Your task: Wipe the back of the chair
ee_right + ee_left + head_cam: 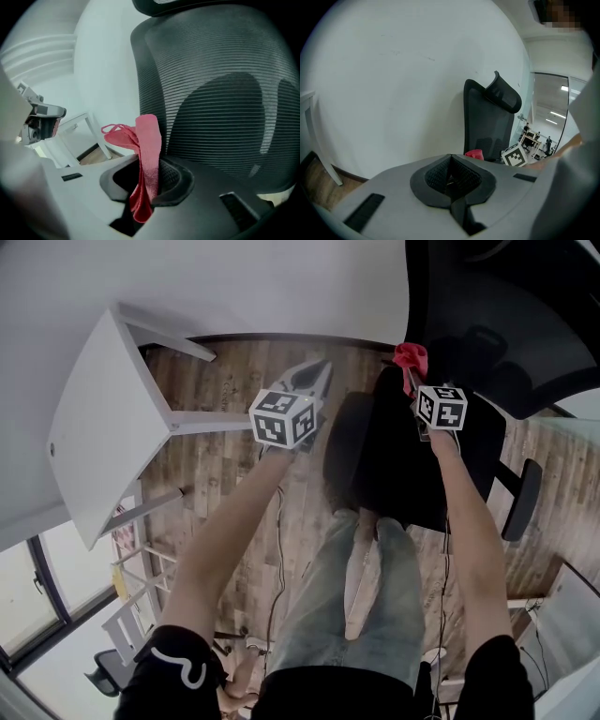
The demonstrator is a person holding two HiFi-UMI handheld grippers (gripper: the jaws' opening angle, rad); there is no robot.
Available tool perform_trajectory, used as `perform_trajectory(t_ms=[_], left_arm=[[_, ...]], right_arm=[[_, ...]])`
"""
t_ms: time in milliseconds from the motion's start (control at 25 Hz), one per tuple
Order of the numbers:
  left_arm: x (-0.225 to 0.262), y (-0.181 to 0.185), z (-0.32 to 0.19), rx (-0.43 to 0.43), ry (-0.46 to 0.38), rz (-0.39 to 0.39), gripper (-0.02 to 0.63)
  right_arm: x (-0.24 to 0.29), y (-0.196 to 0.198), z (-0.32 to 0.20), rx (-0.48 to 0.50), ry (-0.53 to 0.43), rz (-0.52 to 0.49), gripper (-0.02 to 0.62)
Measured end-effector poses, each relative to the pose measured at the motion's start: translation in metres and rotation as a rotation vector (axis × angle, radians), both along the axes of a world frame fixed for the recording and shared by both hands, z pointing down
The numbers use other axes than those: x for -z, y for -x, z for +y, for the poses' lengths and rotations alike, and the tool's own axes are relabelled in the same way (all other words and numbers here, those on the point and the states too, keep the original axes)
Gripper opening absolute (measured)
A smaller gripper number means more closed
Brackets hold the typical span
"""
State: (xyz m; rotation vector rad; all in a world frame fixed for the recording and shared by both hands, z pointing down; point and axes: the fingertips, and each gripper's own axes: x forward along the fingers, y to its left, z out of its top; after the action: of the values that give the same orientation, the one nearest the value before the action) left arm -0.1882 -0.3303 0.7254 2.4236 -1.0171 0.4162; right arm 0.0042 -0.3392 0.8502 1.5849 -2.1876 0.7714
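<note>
The black office chair (487,324) stands at the right of the head view, its mesh back (220,93) filling the right gripper view. My right gripper (411,373) is shut on a red cloth (147,150), which sticks up out of the jaws right in front of the mesh; whether it touches the mesh I cannot tell. That cloth (411,356) shows beside the edge of the chair back. My left gripper (317,376) hangs left of the chair over the floor, shut with nothing in it. From the left gripper (451,161) view the chair (487,122) is seen side-on.
A white table (103,418) stands at the left, against the white wall (281,287), with its legs reaching toward my left gripper. Wooden floor (234,512) lies between table and chair. The chair's armrest (520,498) juts out at the right. The person's legs (356,606) are below.
</note>
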Motion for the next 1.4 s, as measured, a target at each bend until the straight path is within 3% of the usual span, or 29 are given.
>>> perform_trajectory(t_ms=[360,920,1160,1400], left_arm=[[0.004,-0.083,0.011,-0.08,0.0,0.013,0.023],[0.016,-0.259,0.045,-0.254,-0.01,0.031,0.023],[0.025,-0.307,0.059,-0.302,-0.018,0.021,0.023],[0.036,-0.333,0.072,-0.334,-0.032,0.017,0.023]], right_arm=[[0.004,-0.096,0.024,-0.093,0.02,0.033,0.077],[0.023,-0.289,0.095,-0.307,0.023,0.068,0.078],[0.027,-0.335,0.121,-0.347,0.014,0.052,0.078],[0.041,-0.359,0.141,-0.366,0.002,0.051,0.078]])
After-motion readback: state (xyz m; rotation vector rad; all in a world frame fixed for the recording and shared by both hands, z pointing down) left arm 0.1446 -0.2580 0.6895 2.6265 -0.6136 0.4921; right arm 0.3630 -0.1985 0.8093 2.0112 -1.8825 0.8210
